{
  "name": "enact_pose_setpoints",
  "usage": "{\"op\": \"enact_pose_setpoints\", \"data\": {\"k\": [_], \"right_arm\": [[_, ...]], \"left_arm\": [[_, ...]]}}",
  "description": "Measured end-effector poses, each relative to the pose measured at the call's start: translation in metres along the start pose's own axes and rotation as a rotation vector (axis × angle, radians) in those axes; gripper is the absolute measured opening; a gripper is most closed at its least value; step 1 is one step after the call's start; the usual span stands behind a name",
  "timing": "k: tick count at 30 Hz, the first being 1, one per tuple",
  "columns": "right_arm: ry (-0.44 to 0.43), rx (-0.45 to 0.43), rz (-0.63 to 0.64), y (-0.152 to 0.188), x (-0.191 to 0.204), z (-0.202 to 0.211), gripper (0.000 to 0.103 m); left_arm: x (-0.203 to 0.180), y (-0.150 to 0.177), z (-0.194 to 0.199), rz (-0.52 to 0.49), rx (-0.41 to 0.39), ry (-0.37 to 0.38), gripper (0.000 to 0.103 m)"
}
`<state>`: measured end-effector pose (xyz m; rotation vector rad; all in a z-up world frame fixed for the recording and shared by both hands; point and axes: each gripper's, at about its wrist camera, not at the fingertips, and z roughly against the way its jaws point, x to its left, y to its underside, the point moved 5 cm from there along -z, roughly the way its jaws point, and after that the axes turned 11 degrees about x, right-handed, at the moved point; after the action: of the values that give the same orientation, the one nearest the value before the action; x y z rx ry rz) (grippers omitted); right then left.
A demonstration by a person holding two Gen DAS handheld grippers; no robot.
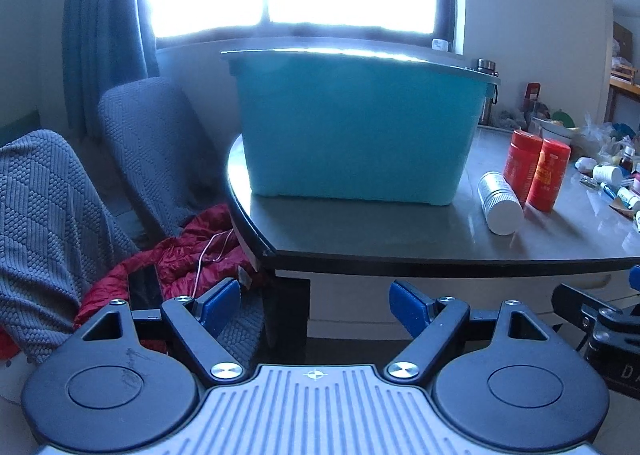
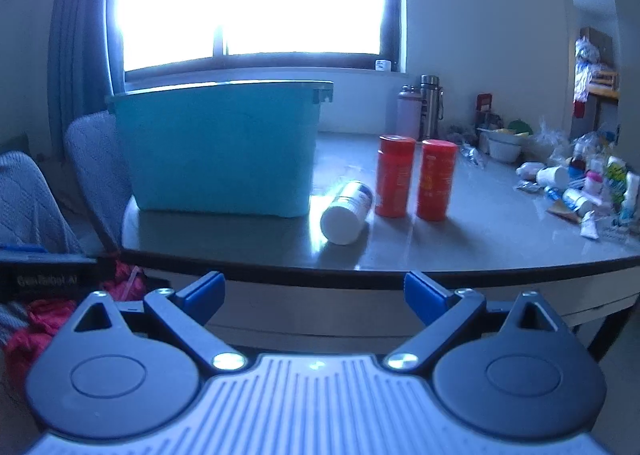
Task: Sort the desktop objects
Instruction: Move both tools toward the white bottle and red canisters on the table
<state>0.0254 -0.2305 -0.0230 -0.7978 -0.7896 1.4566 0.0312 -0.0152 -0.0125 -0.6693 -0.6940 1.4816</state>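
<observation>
A teal plastic bin (image 1: pixel 360 131) (image 2: pixel 218 151) stands on the grey table (image 1: pixel 400 231) (image 2: pixel 480 231) near its left corner. Right of it a white bottle (image 1: pixel 500 201) (image 2: pixel 347 212) lies on its side, cap toward me. Two orange-red canisters (image 1: pixel 536 171) (image 2: pixel 416 181) stand upright beside the bottle. My left gripper (image 1: pixel 316 305) hangs open below the table's front edge with nothing between its blue pads. My right gripper (image 2: pixel 314 293) is open too, short of the table edge and in line with the bottle.
Several small bottles, tubes and packets (image 2: pixel 580 191) clutter the table's right side, with two flasks (image 2: pixel 420 111) and a bowl (image 2: pixel 504 145) further back. Grey covered chairs (image 1: pixel 160 151) and a red jacket (image 1: pixel 192 255) sit left of the table. A bright window is behind.
</observation>
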Motion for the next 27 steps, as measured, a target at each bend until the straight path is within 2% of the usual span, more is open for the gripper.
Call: {"op": "enact_pose_setpoints", "data": {"k": [13,20,27], "right_arm": [[-0.016,0.015,-0.048,0.011,-0.022,0.013,0.097],[0.028,0.015,-0.067,0.013,-0.038,0.009,0.097],[0.059,-0.007,-0.092,0.009,-0.060,0.007,0.097]], "left_arm": [[-0.023,0.004,0.007,-0.014,-0.002,0.015,0.084],[-0.041,-0.002,-0.003,-0.024,-0.006,0.052,0.084],[-0.072,-0.018,-0.020,-0.051,-0.043,0.091,0.084]]}}
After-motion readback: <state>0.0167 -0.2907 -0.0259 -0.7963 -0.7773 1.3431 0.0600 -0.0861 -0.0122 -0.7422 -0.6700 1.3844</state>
